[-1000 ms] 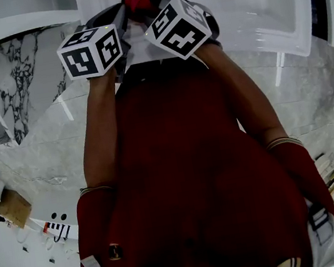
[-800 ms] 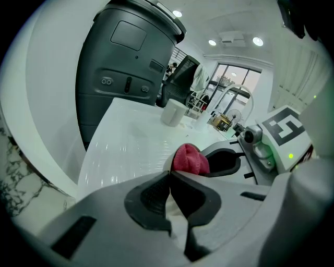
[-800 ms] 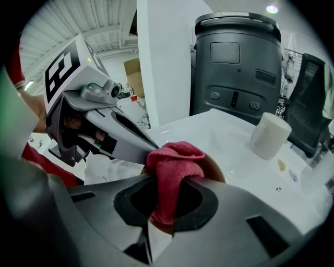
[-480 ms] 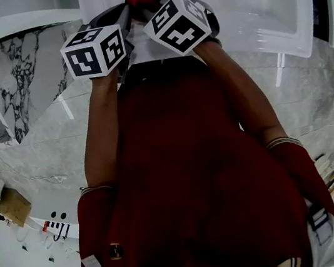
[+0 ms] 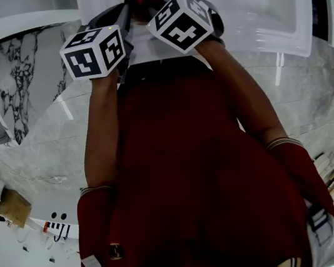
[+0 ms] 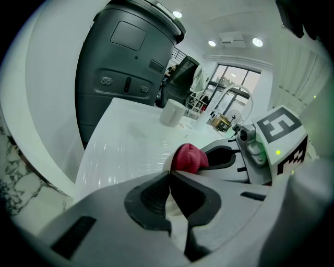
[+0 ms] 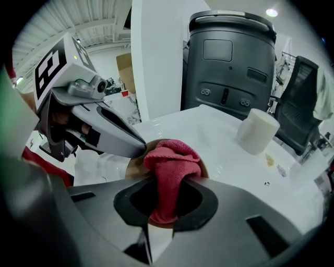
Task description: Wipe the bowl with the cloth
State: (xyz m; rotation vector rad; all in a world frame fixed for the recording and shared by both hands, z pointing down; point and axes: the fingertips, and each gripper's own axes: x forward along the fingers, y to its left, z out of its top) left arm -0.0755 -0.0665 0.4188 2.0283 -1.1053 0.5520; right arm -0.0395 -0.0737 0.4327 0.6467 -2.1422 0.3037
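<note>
- We see the right gripper (image 7: 166, 189) with its jaws closed on a red terry cloth (image 7: 172, 156). The bunched end of the cloth sits inside a tan round bowl (image 7: 135, 165).
- The left gripper (image 6: 169, 176) has its jaws pressed together on a thin pale wall. We judge this to be the rim of the tan round bowl, because the right gripper view shows its tip at that rim.
- The bowl is between the two grippers, at the near edge of the white glossy table (image 7: 209, 122). We cannot tell whether it rests there.
- For a good wipe, we think the cloth should press on the inner wall and travel in circles, while the left side holds the rim firmly so that the bowl does not turn.
- Only a narrow part of the cloth is pinched, so hard pushing may pull it out.
</note>
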